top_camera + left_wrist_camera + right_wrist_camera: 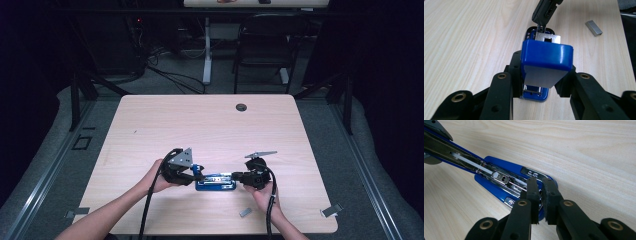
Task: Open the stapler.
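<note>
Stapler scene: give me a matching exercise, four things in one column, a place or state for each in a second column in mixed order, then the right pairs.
Column 1
1. stapler cover
2. left gripper
3. right gripper
4. strip of staples

Column 2
A. lies loose on the table, apart from the stapler
B. swung up, open
C. jaws nearly shut, tips in the stapler's open metal channel
D. clamped on the raised blue top

Pairs: 1-B, 2-D, 3-C, 4-A
</note>
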`<state>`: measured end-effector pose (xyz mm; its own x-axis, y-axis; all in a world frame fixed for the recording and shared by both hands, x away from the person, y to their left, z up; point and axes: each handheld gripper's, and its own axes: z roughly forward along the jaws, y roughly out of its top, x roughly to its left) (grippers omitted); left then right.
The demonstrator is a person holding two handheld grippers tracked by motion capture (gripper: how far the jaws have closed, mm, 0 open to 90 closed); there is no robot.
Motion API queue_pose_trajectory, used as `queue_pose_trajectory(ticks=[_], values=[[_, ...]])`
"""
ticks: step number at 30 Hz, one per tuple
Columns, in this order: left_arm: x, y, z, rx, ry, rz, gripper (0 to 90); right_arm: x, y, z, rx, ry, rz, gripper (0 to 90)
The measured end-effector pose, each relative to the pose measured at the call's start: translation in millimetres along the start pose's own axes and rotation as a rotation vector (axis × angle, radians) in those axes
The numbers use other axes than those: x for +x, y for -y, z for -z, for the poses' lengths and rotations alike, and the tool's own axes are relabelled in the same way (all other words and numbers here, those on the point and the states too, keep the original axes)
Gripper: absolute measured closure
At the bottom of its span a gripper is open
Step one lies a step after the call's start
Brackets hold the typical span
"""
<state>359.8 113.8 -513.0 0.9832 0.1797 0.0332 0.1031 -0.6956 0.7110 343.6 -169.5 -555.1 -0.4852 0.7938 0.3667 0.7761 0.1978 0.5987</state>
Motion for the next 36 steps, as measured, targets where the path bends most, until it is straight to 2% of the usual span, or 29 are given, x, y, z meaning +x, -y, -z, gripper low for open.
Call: queue_pose_trajectory(ticks=[5,11,14,19,21,22,25,32,36], values=[[0.1,3.8,2.9,0.009,0.003,0.002,65.4,-0.1,-0.1,0.1,0.001,-0.002,-0.001,85.5],[3.2,19.9,8.9,0.065,0.021,0.035,65.1,0.3,-0.2,0.4,0.003,0.0,0.003,85.6],[5.2,28.3,8.9,0.078,0.03,0.054,64.7,0.4,-0.4,0.3,0.004,0.0,0.0,85.7],[6.5,30.2,8.5,0.089,0.04,0.056,64.8,0.6,-0.8,-0.1,0.005,0.002,-0.004,85.8],[8.4,32.4,8.1,0.115,0.053,0.059,64.7,1.4,-0.3,-0.9,-0.008,0.006,-0.021,85.8],[8.2,33.8,6.1,0.164,0.037,0.041,65.0,0.2,-1.0,-0.3,0.006,-0.001,-0.01,85.8],[11.5,47.1,1.2,0.177,0.043,0.084,64.9,-0.7,-0.9,-0.4,0.004,-0.005,-0.013,85.8],[14.1,46.3,0.8,0.194,0.056,0.092,64.8,-0.8,-2.0,-1.1,0.012,-0.002,-0.014,85.8],[15.0,48.2,-2.4,0.229,0.053,0.095,64.8,-0.9,-1.8,-1.1,0.01,-0.003,-0.015,85.8]])
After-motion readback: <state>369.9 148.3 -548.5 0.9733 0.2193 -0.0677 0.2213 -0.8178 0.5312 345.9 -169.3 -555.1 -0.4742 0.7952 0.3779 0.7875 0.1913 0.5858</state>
